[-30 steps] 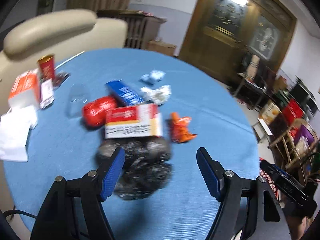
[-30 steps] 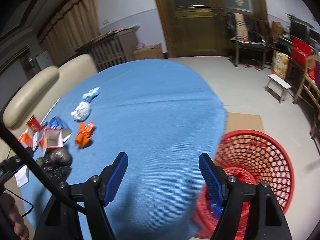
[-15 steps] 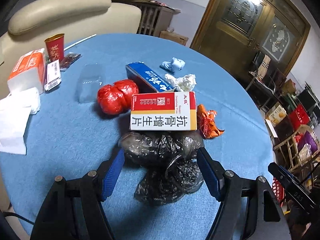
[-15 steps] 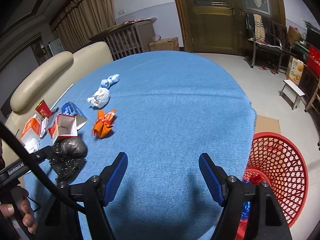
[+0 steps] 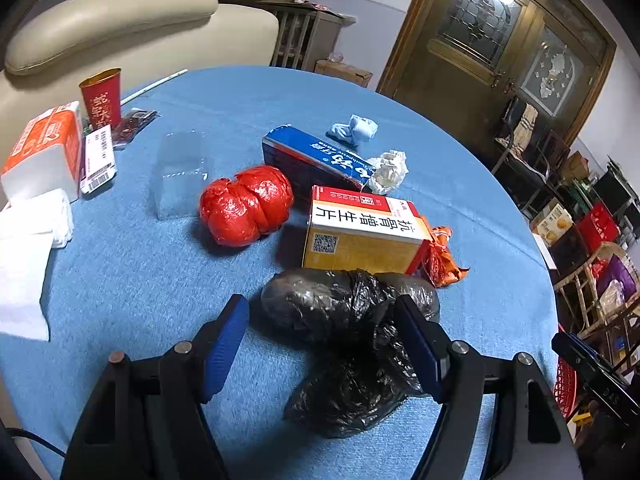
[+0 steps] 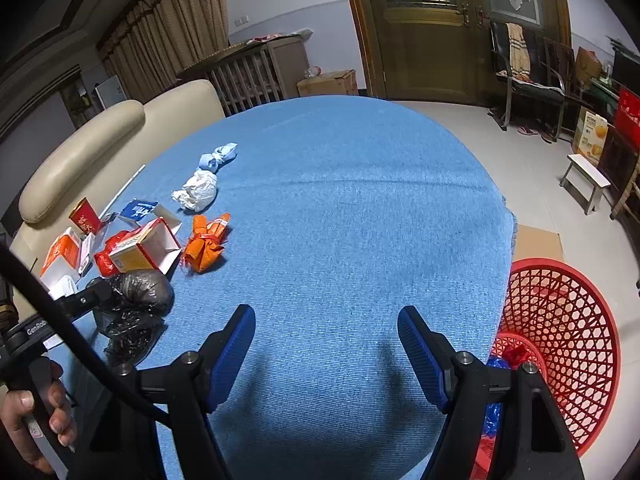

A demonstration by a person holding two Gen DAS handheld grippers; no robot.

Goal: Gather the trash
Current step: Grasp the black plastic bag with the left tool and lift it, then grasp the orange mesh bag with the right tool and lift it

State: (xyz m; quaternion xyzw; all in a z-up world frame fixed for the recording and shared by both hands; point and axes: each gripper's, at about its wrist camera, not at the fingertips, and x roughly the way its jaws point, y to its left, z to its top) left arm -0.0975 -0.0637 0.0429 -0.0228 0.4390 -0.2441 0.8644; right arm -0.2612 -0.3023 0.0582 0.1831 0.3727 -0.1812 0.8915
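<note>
**Left gripper set around black bag; grasp not yet made**

The left gripper [image 5: 322, 334] stands spread wide, its blue pads either side of the crumpled black plastic bag [image 5: 348, 328] near the table's [image 6: 360, 208] left edge. Nothing is clamped. The right gripper [image 6: 326, 346] is likewise released and empty, hovering over bare blue cloth at the near edge, with the red mesh basket [image 6: 568, 320] on the floor just beyond the table's right edge.

The bag touches the yellow medicine box [image 5: 362, 236]; the red plastic bundle [image 5: 248, 204] and the orange wrapper [image 5: 440, 256] lie close by.

Recommendation: advance slightly so the pads bracket the bag's bulk, not its loose tail, then close firmly. Thin film may slip or drag the box along; lift straight up before travelling to the basket.
</note>
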